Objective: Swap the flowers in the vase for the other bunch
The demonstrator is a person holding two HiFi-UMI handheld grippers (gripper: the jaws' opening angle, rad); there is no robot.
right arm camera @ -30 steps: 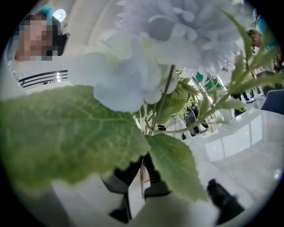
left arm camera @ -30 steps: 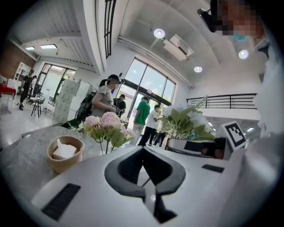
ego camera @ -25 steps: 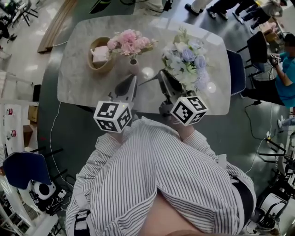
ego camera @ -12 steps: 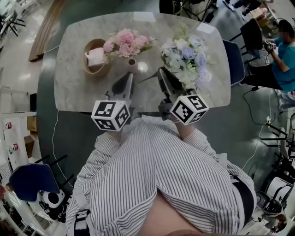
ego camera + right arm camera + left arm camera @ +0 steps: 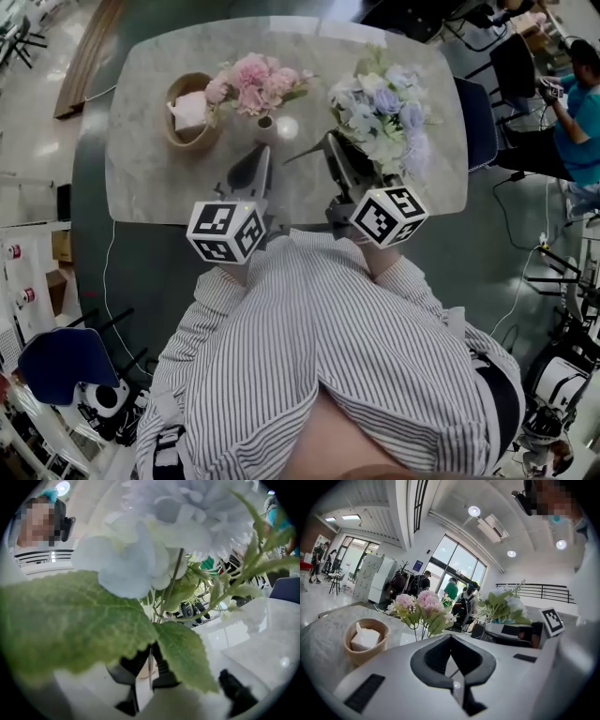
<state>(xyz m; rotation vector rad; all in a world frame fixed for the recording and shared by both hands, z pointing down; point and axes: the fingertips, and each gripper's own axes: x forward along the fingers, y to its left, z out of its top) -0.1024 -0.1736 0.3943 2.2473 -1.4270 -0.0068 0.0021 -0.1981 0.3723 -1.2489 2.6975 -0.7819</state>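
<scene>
- Our left tool (image 5: pixel 453 665) is pinched shut on nothing, pointing at the vase (image 5: pixel 265 124) mid-bench (image 5: pixel 141 169).
- Our right tool (image 5: pixel 150 656) is clamped on the blue bunch (image 5: pixel 380 112) by its stems.

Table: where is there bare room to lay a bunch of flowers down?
The table is bare at the near left corner, between the basket and the left gripper, and along the far edge behind the pink flowers. Crowded: the middle, round the vase and the blue bunch in the right gripper.
</scene>
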